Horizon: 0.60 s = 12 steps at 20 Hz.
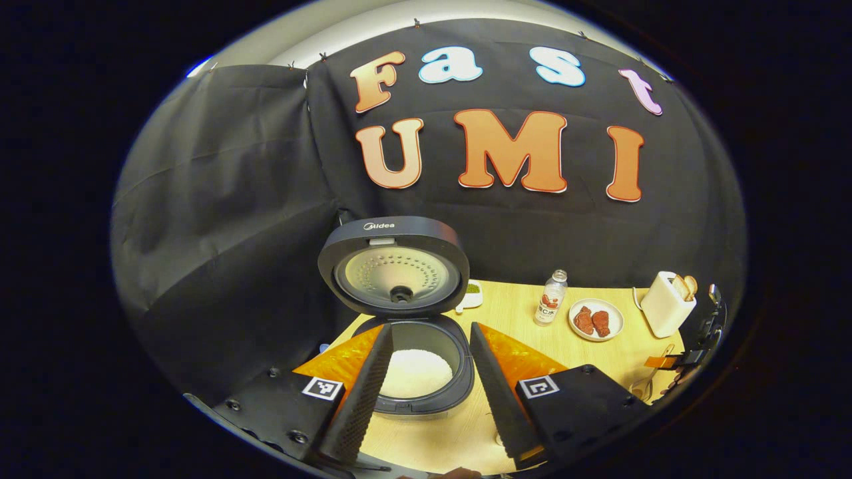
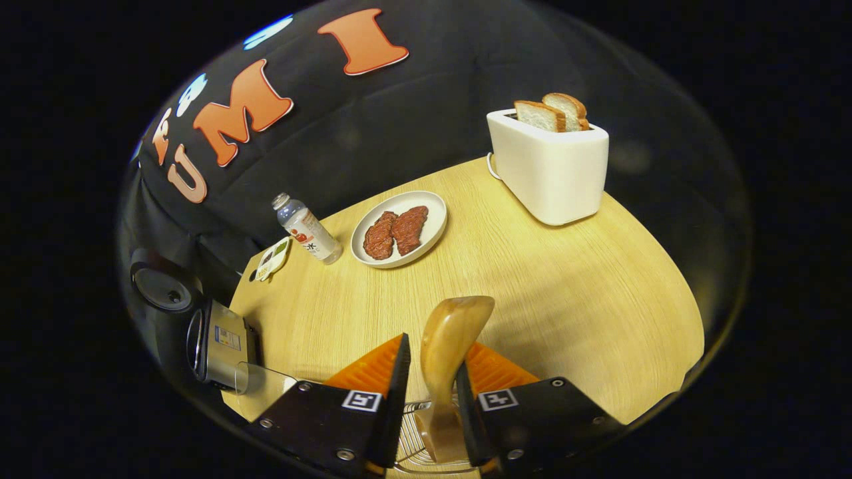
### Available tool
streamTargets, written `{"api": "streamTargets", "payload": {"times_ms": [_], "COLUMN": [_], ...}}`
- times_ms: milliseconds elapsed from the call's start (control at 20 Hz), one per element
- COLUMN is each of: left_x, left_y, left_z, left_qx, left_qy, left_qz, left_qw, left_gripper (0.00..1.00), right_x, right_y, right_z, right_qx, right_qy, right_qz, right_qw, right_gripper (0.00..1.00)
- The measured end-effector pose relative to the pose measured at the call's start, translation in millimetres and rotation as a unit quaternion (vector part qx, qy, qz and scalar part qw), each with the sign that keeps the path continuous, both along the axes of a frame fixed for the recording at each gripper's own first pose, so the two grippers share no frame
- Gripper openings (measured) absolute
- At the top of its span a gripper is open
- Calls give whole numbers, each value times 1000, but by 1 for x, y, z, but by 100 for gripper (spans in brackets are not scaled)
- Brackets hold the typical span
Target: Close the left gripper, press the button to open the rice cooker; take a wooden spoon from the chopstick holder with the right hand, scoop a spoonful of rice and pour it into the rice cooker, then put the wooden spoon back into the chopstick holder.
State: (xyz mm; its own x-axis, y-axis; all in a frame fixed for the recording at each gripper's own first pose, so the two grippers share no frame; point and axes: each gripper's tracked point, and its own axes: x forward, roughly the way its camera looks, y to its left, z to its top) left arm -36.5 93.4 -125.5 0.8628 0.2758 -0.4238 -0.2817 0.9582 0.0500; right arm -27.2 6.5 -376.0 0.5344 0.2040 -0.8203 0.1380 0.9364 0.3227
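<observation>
Left gripper view: left gripper (image 1: 426, 372) fingers apart, empty, over the black round rice cooker (image 1: 416, 369), lid up, white rice (image 1: 414, 372) in the pot | Right gripper view: right gripper (image 2: 431, 392) clamped on the light wooden spoon (image 2: 447, 352), bowl up, above the wire chopstick holder (image 2: 416, 446) at the pale wooden table (image 2: 566, 293) edge; cooker at far left.

wooden spoon (image 2: 447, 352) handle hidden between jaws | chopstick holder (image 2: 419, 447) cut off by edge

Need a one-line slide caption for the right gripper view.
Right gripper shut on the wooden spoon above the wire chopstick holder.
</observation>
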Motion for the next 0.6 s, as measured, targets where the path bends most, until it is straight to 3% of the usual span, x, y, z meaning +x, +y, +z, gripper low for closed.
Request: {"api": "streamTargets", "payload": {"times_ms": [50,150,250,300,500,600], "left_x": [1,4,8,12,22,26], "left_y": [-2,-4,-5,-6,-7,-6], "left_z": [0,-1,-2,-2,10,20], "left_qx": [0,-3,-8,-11,3,14], "left_qy": [0,-3,-9,-14,-46,-67], "left_qz": [-2,-4,-7,-11,-18,-18], "left_qw": [1000,1000,1000,1000,999,997], "left_gripper": [81,77,77,81,77,83], "right_x": [-1,-5,-11,-15,-34,-43], "right_y": [-5,-9,-15,-15,-15,-14], "right_z": [2,6,15,20,32,36], "right_qx": [2,9,17,22,13,5], "right_qy": [-4,-13,-29,-38,-59,-58], "right_qz": [-9,-24,-41,-45,-59,-65], "right_qw": [1000,1000,999,998,996,996], "right_gripper": [24,20,18,18,14,12]}}
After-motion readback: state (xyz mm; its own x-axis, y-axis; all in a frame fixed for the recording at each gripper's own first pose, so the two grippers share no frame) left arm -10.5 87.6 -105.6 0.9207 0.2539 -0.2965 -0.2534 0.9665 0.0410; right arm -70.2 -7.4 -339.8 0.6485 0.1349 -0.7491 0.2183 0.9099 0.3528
